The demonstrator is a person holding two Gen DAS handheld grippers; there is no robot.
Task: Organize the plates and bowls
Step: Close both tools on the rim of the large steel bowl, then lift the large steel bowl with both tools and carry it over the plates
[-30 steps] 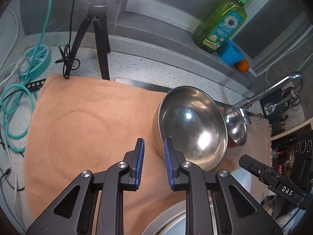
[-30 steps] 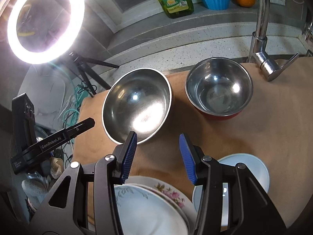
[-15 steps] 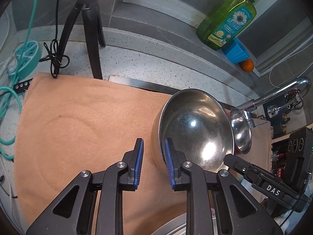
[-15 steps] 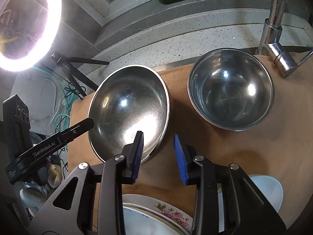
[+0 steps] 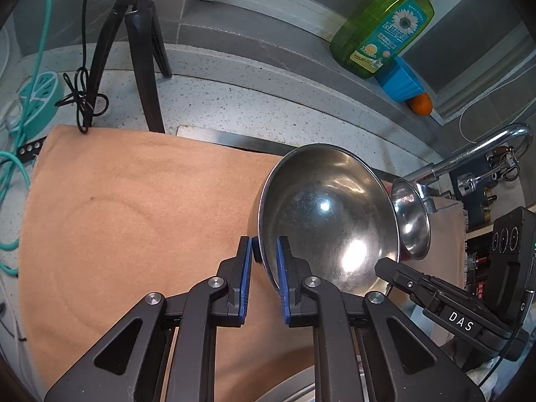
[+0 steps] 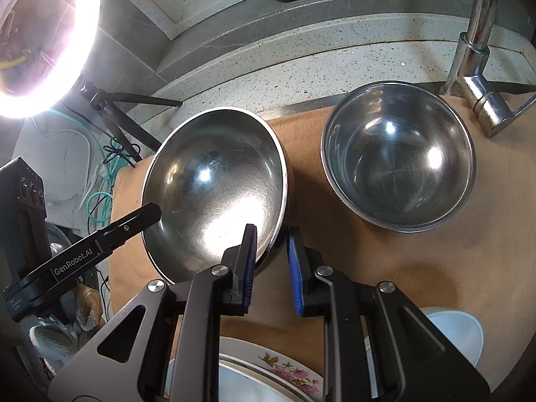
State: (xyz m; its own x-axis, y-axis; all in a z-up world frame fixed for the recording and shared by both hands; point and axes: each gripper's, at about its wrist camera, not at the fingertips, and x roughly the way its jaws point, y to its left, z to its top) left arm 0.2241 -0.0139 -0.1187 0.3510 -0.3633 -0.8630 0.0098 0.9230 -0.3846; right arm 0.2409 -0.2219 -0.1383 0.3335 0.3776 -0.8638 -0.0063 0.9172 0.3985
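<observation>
Biggest thing we've got is the tan cloth (image 5: 134,221) covering most of the lower frame, w/ the speckled counter (image 5: 254,107) behind it. On the cloth, center-right in the left wrist view, sits the big steel bowl (image 5: 328,221), tipped a bit toward the left of frame. Next to it, just apart on the right side of the right wrist view, is the smaller steel bowl (image 6: 398,157), upright near the faucet (image 6: 475,67). Plates poke in at the bottom edge: a floral plate (image 6: 284,368) and a white plate (image 6: 459,331). Now the bit that matters: both grippers are on the big bowl's near rim, from opposite sides. Left gripper (image 5: 264,251) is clenched on the rim, one pad outside, one inside. Right gripper (image 6: 271,241) has just been closing and pinches the rim too, at its lower right. So prob a two-handed lift next, imo toward the smaller bowl on the right.
</observation>
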